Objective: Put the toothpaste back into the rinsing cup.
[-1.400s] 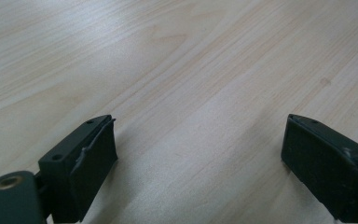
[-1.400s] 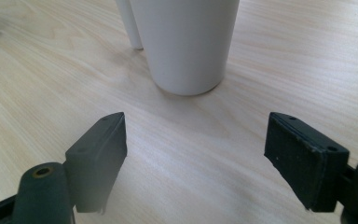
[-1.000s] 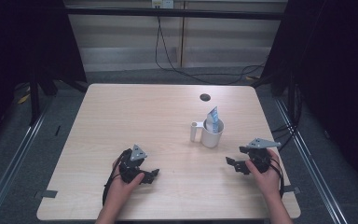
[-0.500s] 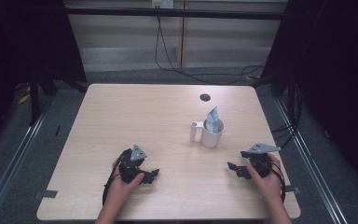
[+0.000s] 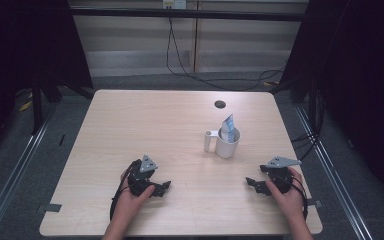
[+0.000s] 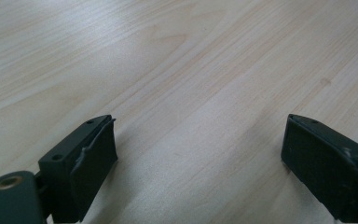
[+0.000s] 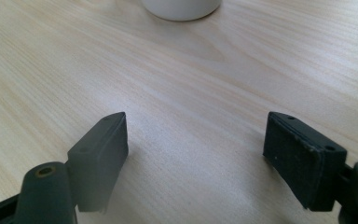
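Wood-grain table (image 5: 130,120) is seen from above. At its near left, the left gripper (image 5: 161,187) is held low over the bare surface, jaws spread wide with nothing between. Right of centre, a white mug (image 5: 227,143) holding a blue-white packet (image 5: 228,122) stands upright. At near right, the right gripper (image 5: 252,183) is held, jaws likewise wide and empty.

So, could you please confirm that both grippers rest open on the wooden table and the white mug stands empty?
Not quite: the white mug holds a blue-and-white packet, as the high view shows. Both the left gripper and right gripper do rest open on the wooden table.
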{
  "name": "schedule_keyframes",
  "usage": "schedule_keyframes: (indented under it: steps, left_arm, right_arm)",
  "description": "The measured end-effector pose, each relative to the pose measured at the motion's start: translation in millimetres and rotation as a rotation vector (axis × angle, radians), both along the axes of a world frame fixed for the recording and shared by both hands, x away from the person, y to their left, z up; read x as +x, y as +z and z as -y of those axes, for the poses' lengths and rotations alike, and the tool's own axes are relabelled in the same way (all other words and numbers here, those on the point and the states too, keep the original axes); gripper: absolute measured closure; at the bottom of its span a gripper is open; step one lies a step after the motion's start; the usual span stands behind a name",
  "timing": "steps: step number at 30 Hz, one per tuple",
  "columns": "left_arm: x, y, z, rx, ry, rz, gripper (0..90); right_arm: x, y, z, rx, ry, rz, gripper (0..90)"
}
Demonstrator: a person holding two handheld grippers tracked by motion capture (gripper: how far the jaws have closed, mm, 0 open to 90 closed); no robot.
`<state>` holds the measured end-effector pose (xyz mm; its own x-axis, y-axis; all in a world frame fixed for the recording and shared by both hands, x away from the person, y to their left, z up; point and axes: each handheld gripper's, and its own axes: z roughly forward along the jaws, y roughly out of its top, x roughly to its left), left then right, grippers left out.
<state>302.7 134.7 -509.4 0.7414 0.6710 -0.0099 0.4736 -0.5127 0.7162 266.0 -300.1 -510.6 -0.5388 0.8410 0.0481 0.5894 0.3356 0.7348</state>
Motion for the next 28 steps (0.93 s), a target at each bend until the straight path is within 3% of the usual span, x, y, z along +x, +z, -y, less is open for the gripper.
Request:
schedule_keyframes:
  steps: [4,28]
  left_arm:
    - [0.0,0.0,0.0,0.000,0.000,0.000,9.9]
    - [-0.1,0.0,0.0,0.000,0.000,0.000,9.9]
  right_arm:
    - [-0.6,-0.5,-2.1,-0.027,0.010,0.008,19.9]
    - [-0.6,-0.9,-3.2,-0.036,0.008,0.000,14.9]
